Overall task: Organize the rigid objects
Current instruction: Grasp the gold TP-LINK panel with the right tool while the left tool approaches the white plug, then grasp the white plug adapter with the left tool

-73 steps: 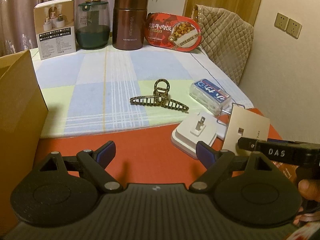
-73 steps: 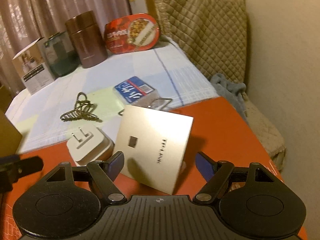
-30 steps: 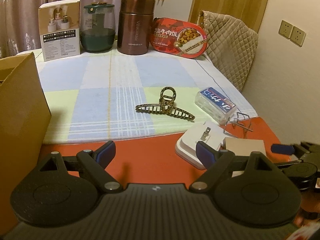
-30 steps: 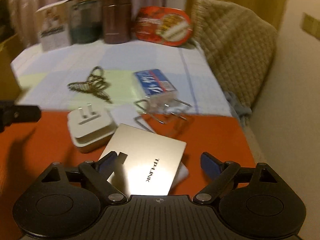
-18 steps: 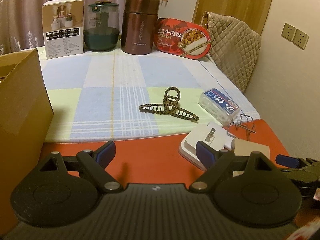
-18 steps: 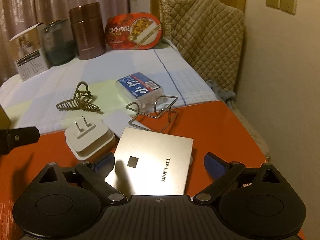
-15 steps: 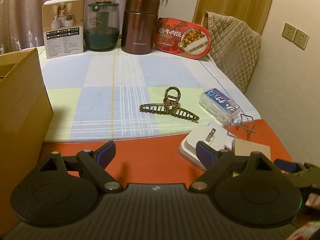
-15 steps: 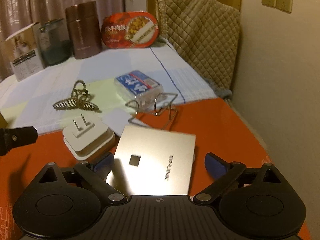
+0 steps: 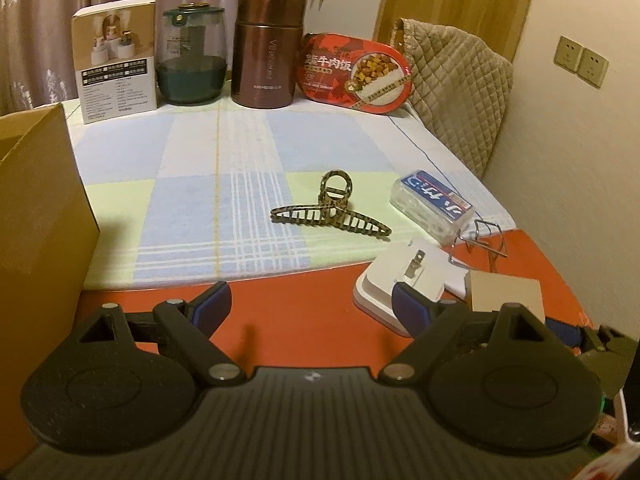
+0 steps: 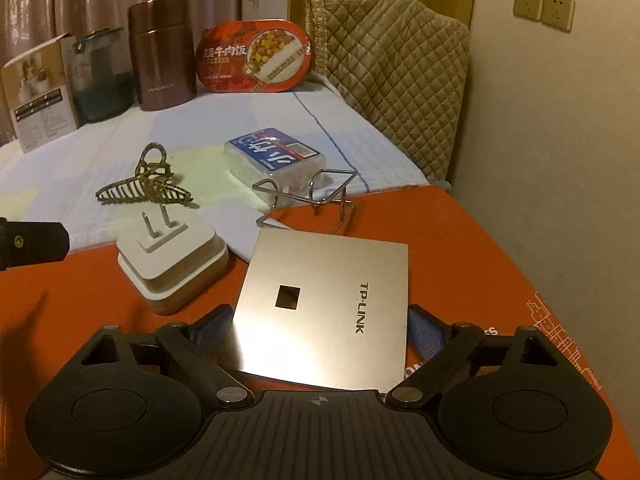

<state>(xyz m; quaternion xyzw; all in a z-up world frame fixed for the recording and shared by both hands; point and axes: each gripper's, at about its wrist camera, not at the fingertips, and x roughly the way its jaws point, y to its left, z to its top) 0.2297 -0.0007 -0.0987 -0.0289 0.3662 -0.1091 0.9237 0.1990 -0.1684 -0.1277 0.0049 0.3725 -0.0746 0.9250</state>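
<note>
Two neighbours, plug adapter and wire stand, flank the TP-LINK panel

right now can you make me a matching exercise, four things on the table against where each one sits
Things:
1. hair claw clip
2. TP-LINK panel
3. brown flask
4. cardboard box

Places:
A. far back row, beside the green jar
B. between the right gripper fingers, on the orange mat
C. left edge of the left wrist view
D. on the checked cloth, mid-table

Pairs: 1-D, 2-B, 3-A, 4-C
</note>
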